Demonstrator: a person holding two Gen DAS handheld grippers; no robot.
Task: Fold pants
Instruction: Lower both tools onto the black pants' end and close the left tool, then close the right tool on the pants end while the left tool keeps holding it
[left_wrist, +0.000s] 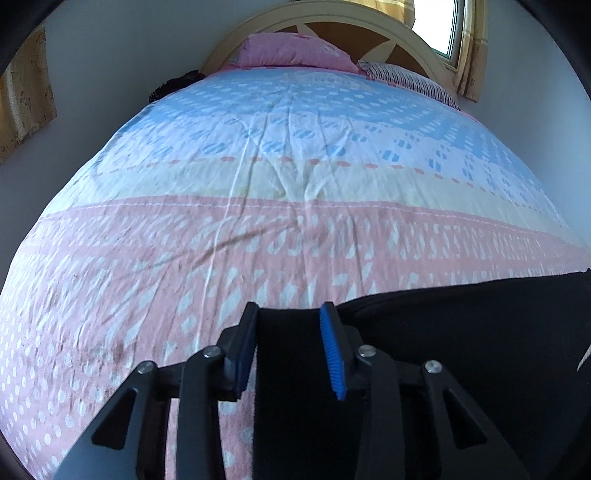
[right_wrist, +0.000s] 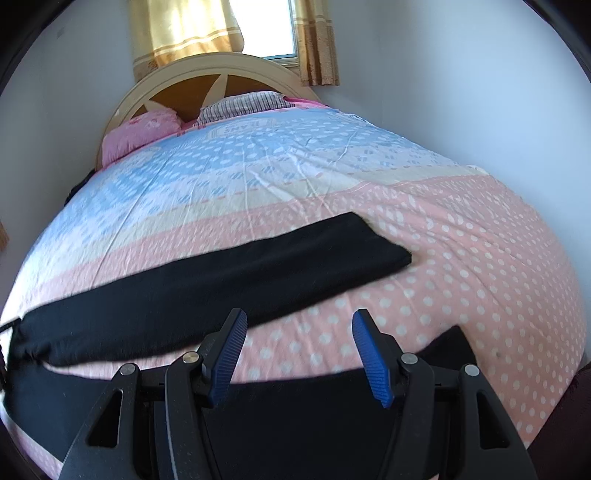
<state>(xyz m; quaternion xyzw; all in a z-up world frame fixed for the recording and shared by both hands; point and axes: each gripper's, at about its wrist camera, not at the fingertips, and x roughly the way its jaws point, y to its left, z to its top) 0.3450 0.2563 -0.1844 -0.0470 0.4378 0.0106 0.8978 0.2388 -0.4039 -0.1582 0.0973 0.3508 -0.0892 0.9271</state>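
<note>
1. Left gripper (left_wrist: 290, 325): black pants (right_wrist: 229, 273) fabric is seen between the blue pads (left_wrist: 332, 358); whether it is pinched cannot be told.
2. Right gripper (right_wrist: 299, 341): jaws are spread, nothing is clamped; dark cloth lies under them at the near edge of the bed (right_wrist: 480, 258).
3. One pants leg is laid flat across the pink dotted band, hem towards the bed's right edge.
4. Pink pillow (left_wrist: 291, 50) and striped pillow (left_wrist: 406, 79) are set at the headboard (right_wrist: 221, 64), curtained window (right_wrist: 258, 26) behind.

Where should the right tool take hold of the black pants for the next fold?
Probably the far leg's hem end. That leg of the black pants lies flat and straight across the bedspread, its squared end free. Come from its right, open right tool pinching the edge low.
</note>
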